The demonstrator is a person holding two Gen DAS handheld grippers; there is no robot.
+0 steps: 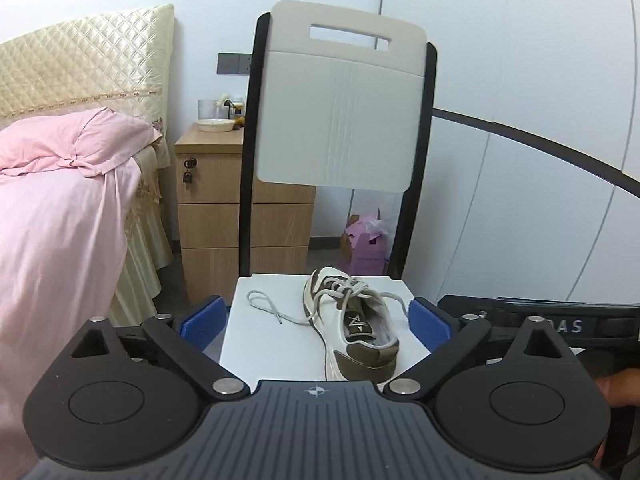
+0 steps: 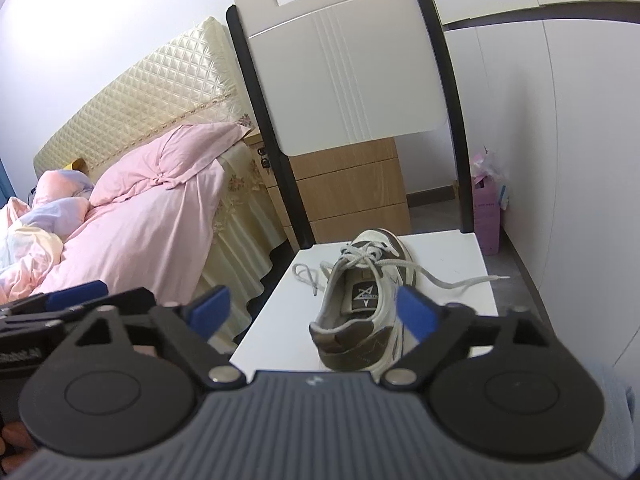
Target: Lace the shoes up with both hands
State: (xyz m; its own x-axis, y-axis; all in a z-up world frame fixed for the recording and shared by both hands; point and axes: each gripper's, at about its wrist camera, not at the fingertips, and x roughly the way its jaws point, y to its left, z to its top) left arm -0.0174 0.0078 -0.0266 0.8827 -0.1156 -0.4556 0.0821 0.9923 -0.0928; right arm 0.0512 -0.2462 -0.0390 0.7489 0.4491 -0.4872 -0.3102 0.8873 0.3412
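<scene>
A white and brown sneaker (image 1: 352, 324) (image 2: 360, 308) lies on the white chair seat (image 1: 264, 344) (image 2: 448, 252), heel toward me. Its grey laces are crossed and knotted over the tongue. One loose lace end (image 1: 266, 306) (image 2: 306, 274) loops out to the left on the seat, the other lace end (image 2: 464, 282) trails right. My left gripper (image 1: 316, 320) stands open, held back from the shoe, with nothing between its blue pads (image 1: 204, 320). My right gripper (image 2: 316, 312) is open too, behind the heel, its blue pads (image 2: 416, 312) holding nothing.
The chair's backrest (image 1: 340, 108) (image 2: 344, 60) rises behind the shoe. A bed with pink covers (image 1: 60, 220) (image 2: 140, 208) lies on the left, a wooden drawer cabinet (image 1: 208, 216) (image 2: 352, 188) beside it. A pink box (image 1: 364, 248) (image 2: 488, 216) sits on the floor by the wall.
</scene>
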